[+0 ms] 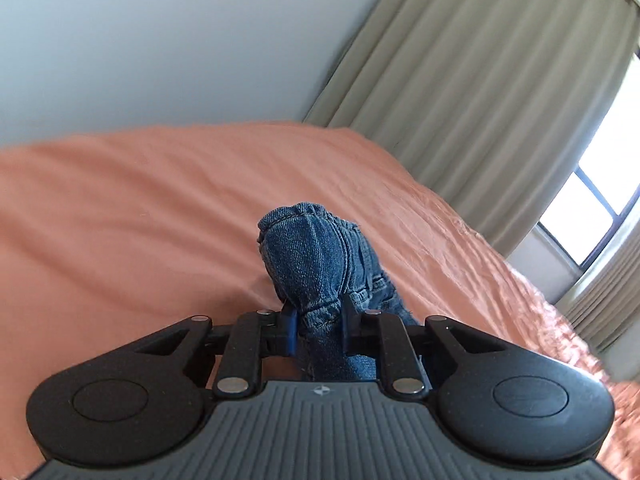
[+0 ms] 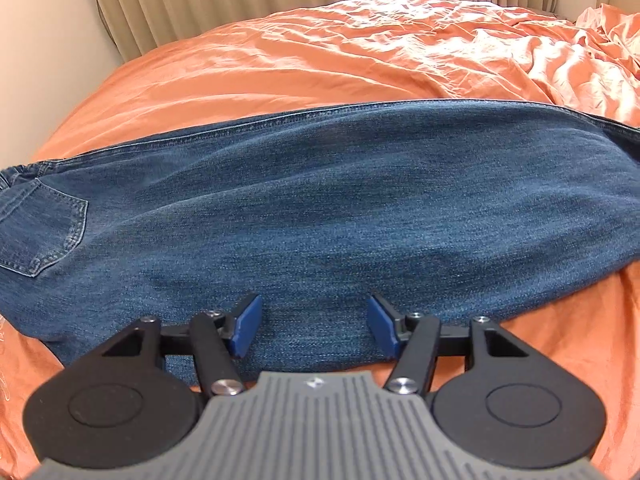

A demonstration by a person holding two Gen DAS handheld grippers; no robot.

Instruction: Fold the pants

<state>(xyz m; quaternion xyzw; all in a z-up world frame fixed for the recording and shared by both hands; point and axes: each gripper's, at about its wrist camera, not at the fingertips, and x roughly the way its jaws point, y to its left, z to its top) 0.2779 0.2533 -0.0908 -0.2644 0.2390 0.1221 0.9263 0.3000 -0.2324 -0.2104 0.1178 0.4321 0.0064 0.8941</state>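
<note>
1. Left gripper (image 1: 319, 322): jaws pinching a bunched fold of the jeans (image 1: 316, 264), blue pads pressed into the denim from both sides
2. The pinched denim stands up from the jaws as a rounded hump with a stitched hem or band edge across its top; which part of the garment it is, cannot tell
3. More denim trails off behind the hump to the right, down onto the bed (image 1: 140, 220)
4. Right gripper (image 2: 314, 326): jaws spread, blue pads well apart, nothing clamped between them
5. Right jaws sit over the near edge of the jeans (image 2: 320, 200); whether the pads touch the cloth, cannot tell
6. In the right wrist view the jeans lie flat across the bed (image 2: 280, 72), stretched left to right, side seam running along the far edge
7. Back pocket (image 2: 40, 232) shows at the left end of the denim, with a bit of gathered waistband just above it
8. Orange sheet wrinkled on the far right, smoother on the left
9. Beige curtains (image 1: 480, 100) hang behind the bed, a window (image 1: 588, 216) at the right edge in the left wrist view, pale wall (image 1: 160, 40) to the left of the curtains
</note>
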